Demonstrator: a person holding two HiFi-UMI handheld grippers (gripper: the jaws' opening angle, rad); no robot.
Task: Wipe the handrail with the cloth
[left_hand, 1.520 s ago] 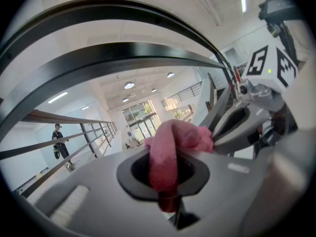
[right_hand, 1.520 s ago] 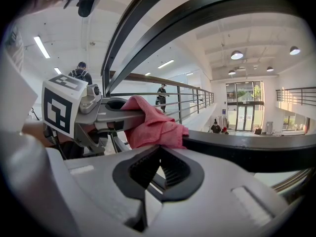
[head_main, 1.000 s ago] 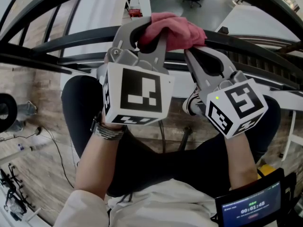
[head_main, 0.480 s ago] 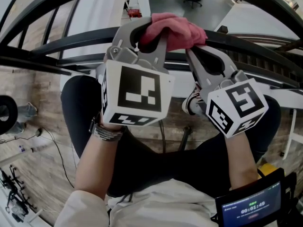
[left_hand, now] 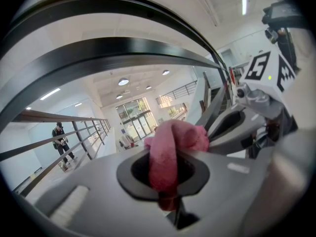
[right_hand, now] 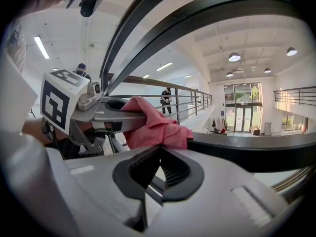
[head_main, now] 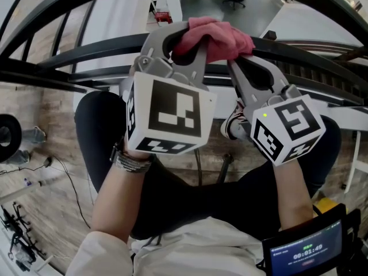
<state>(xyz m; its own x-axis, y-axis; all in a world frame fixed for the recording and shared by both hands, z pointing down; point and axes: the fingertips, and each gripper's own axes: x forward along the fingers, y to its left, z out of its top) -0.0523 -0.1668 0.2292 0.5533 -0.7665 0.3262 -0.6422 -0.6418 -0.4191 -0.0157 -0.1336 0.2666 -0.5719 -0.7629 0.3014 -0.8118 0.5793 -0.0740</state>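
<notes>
The cloth (head_main: pixel 221 36) sits bunched on the dark handrail (head_main: pixel 80 52) at 12 o'clock in your head view. Your left tool (head_main: pixel 179 39) is clamped on a fold of it, and your right tool (head_main: pixel 237 65) is drawn together on nothing at the cloth's 5 o'clock edge. Only a narrow fold looks pinched, so a hard drag may pull it free or leave the lump skimming the handrail, and the close right tool could snag it.

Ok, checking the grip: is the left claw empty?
No, the left claw is shut on the cloth, which runs between its jaws.
</notes>
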